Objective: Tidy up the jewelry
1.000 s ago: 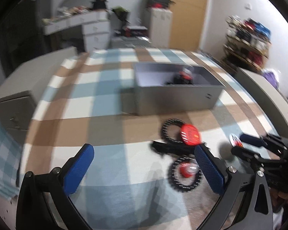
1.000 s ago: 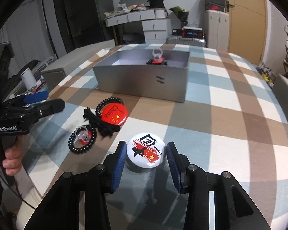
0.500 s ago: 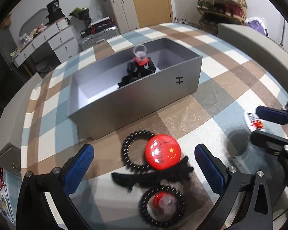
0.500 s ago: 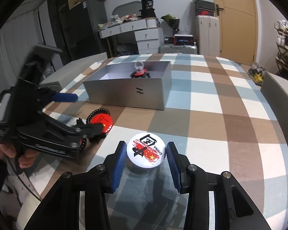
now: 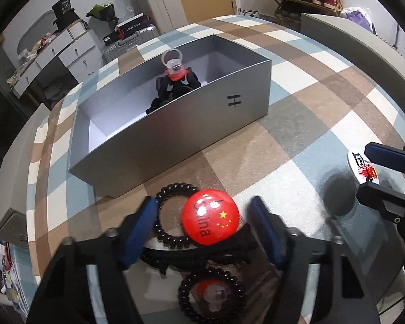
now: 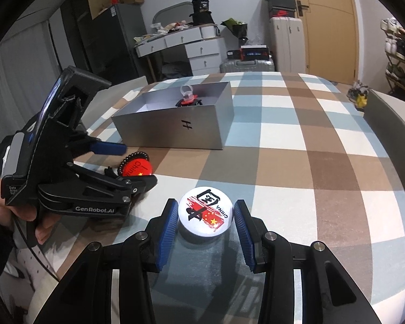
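Note:
A red round badge [image 5: 210,220] lies on the checked tablecloth, resting on a black spiral hair tie [image 5: 164,232] and a black hair clip [image 5: 197,256]. My left gripper [image 5: 202,226] points down over the badge and its jaws are closing, one on each side, with the pads still clear of it. A second spiral tie [image 5: 210,294] with a small ring inside lies nearer the camera. My right gripper [image 6: 205,229] is shut on a white round badge [image 6: 205,216], held just above the cloth. The left gripper [image 6: 132,166] shows at its left.
An open grey box [image 5: 229,100] stands behind the pile and holds a clear ring on red and black pieces [image 5: 175,75]. A person's hand [image 6: 2,208] grips the left handle. Grey seat edges border the table [image 6: 337,162]; cupboards and shelves stand further back.
The left gripper swung in over the pile, tilted down onto the red badge, and its jaws narrowed around it. The right gripper kept the white badge and shifted slightly.

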Tool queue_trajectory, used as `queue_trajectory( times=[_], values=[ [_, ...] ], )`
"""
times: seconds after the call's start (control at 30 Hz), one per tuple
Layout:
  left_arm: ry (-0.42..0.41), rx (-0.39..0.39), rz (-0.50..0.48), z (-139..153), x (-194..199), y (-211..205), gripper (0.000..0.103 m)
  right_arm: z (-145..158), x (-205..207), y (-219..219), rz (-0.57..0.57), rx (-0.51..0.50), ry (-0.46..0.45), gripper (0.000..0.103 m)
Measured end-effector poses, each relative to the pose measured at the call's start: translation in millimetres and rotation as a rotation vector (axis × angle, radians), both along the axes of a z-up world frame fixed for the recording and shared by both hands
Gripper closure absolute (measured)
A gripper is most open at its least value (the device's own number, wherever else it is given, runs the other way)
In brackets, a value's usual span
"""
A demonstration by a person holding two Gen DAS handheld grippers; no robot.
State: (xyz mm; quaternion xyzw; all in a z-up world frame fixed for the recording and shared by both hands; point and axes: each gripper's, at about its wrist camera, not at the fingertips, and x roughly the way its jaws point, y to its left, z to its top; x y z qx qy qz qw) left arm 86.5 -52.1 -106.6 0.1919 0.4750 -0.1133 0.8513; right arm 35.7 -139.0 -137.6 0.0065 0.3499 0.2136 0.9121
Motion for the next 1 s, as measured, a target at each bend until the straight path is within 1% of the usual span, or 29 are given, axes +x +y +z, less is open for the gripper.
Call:
queue_trajectory(
  times=[0.03, 0.07, 0.1, 0.2, 0.23, 0.3, 0.37, 0.47, 0.5, 0.57, 0.63, 0.7, 0.73, 0.77, 0.83, 0.9, 1.0],
  values=[
    [-0.005, 0.017, -0.001, -0.3, -1.4, -2.3, 0.051, -0.3, -0.4, -0.8, 0.003, 0.009, 0.002, 0.061],
    [-0.009, 0.051, -0.013, 0.0, -4.1, -7.4, 0.061, -1.3, -0.2, -2.3, 0.002, 0.019, 0.007, 0.061],
    [-0.007, 0.069, -0.031, -0.5, -6.0, -11.2, 0.067, -2.3, 0.2, -4.2, -0.003, 0.029, 0.013, 0.061],
    [-0.023, 0.136, -0.052, -1.6, -11.9, -19.5, 0.067, -4.4, 2.3, -11.6, -0.016, 0.063, 0.03, 0.061],
    [-0.019, 0.135, -0.056, -1.4, -12.2, -18.8, 0.067, -4.3, 3.2, -13.6, -0.023, 0.065, 0.032, 0.061],
    [-0.016, 0.12, -0.053, 2.6, -12.4, -18.0, 0.072, -1.5, 1.9, -16.5, -0.031, 0.065, 0.018, 0.061],
    [-0.025, 0.108, -0.044, 8.5, -12.0, -16.2, 0.086, 1.3, 0.2, -18.4, -0.033, 0.072, 0.006, 0.061],
    [0.005, 0.064, -0.045, 10.7, -9.9, -13.6, 0.088, 2.6, -1.3, -18.2, -0.026, 0.079, 0.0, 0.061],
    [0.002, 0.069, -0.04, 10.3, -9.9, -13.1, 0.088, 2.9, -1.9, -17.2, -0.023, 0.078, 0.0, 0.061],
    [0.001, 0.065, -0.034, 9.1, -9.9, -11.8, 0.088, 3.5, -3.5, -15.6, -0.017, 0.078, -0.004, 0.061],
    [0.004, 0.029, -0.03, 10.3, -9.6, -10.0, 0.087, 4.4, -4.3, -14.6, -0.012, 0.078, -0.008, 0.061],
    [0.018, -0.009, -0.015, 12.2, -7.4, -6.3, 0.083, 5.5, -5.6, -13.9, -0.01, 0.079, -0.016, 0.061],
    [0.022, -0.02, -0.013, 12.7, -7.1, -5.6, 0.076, 5.7, -5.9, -14.0, -0.009, 0.082, -0.018, 0.061],
    [0.024, -0.032, -0.015, 13.4, -6.2, -5.0, 0.061, 5.5, -5.1, -14.4, -0.01, 0.082, -0.017, 0.061],
    [0.012, -0.03, -0.016, 12.4, -6.5, -6.7, 0.044, 5.5, -4.7, -14.4, -0.011, 0.084, -0.016, 0.061],
    [0.004, -0.031, -0.02, 10.7, -6.6, -8.4, 0.044, 5.4, -4.3, -14.8, -0.011, 0.086, -0.012, 0.061],
    [0.049, 0.01, -0.055, -0.4, -4.4, -17.5, 0.044, 4.9, -3.7, -16.3, -0.012, 0.096, -0.005, 0.061]
  ],
)
